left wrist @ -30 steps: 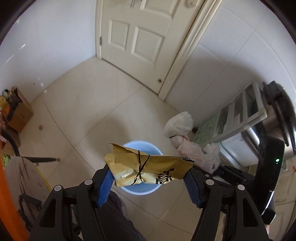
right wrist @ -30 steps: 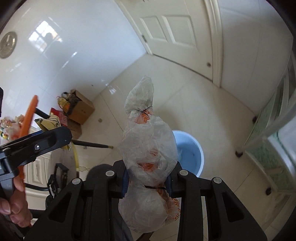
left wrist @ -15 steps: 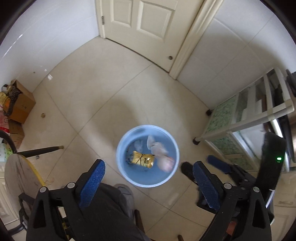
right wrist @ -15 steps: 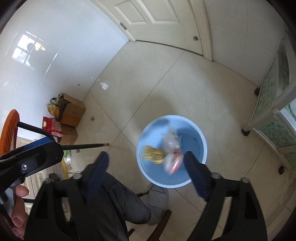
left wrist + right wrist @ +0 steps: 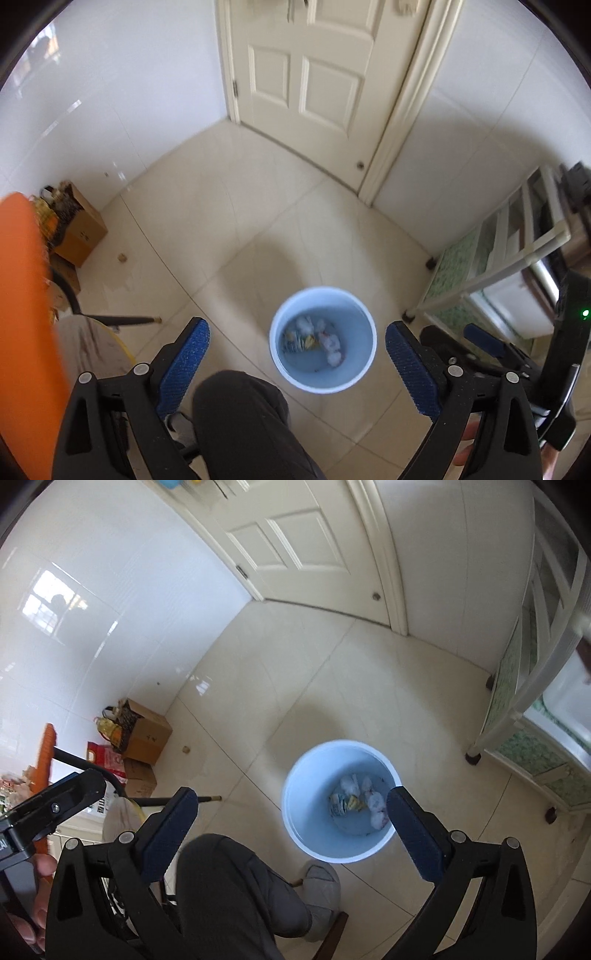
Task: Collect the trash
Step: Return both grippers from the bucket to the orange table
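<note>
A light blue bucket (image 5: pixel 320 384) (image 5: pixel 314 834) stands on the tiled floor below both grippers. Inside it lie a gold snack packet (image 5: pixel 306 341) (image 5: pixel 345 805) and a white plastic bag bundle (image 5: pixel 332 349) (image 5: pixel 376 806). My left gripper (image 5: pixel 297 326) hangs open above the bucket with nothing between its blue pads (image 5: pixel 184 362). My right gripper (image 5: pixel 291 793) is also high above the bucket, its jaws still opening and empty. Its blue pad (image 5: pixel 480 339) shows at the right of the left wrist view.
A person's dark trouser leg (image 5: pixel 240 424) and grey shoe (image 5: pixel 321 882) are beside the bucket. Cardboard boxes (image 5: pixel 147 738) sit by the left wall. A white shelf unit (image 5: pixel 498 258) stands at the right, a closed door (image 5: pixel 306 74) behind. An orange chair back (image 5: pixel 22 314) rises at the left.
Both grippers let go: the gold packet and the white bag dropped into the bucket and now lie still. Both pairs of jaws spread wide and both views tilted up.
</note>
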